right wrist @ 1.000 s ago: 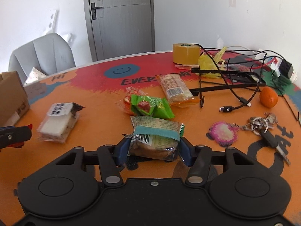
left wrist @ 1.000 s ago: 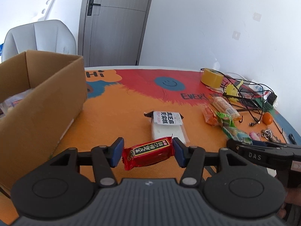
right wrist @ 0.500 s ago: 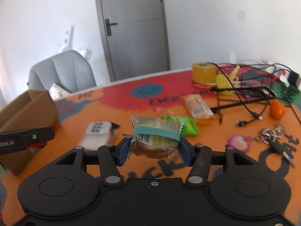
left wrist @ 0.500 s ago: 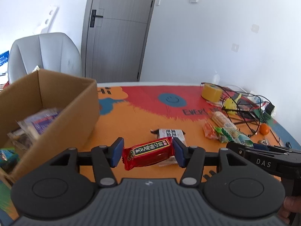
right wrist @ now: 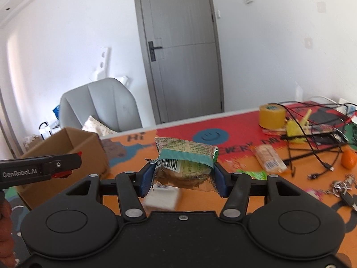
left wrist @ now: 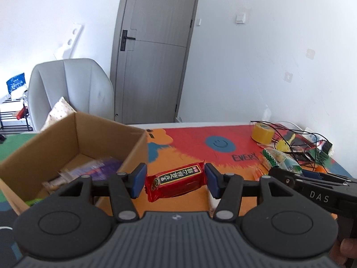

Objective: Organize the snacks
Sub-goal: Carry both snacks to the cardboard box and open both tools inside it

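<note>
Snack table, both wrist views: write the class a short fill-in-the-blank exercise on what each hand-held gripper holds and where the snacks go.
1. The left hand-held gripper holds a snack in a ____ wrapper.
2. The right hand-held gripper grips a packet crossed by a ____ band.
3. Snacks already lie inside the open ____ box.
4. The roll of tape is ____.

Missing words: red; teal; cardboard; yellow

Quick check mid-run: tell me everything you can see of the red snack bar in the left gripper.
The red snack bar is a small shiny foil-like packet with crimped ends and a black label band printed in yellow characters. It hangs lengthwise, slightly tilted, between the blue pads of the left gripper, clamped at both ends, lifted off the table, just right of the open cardboard box. Nothing else touches it.
</note>
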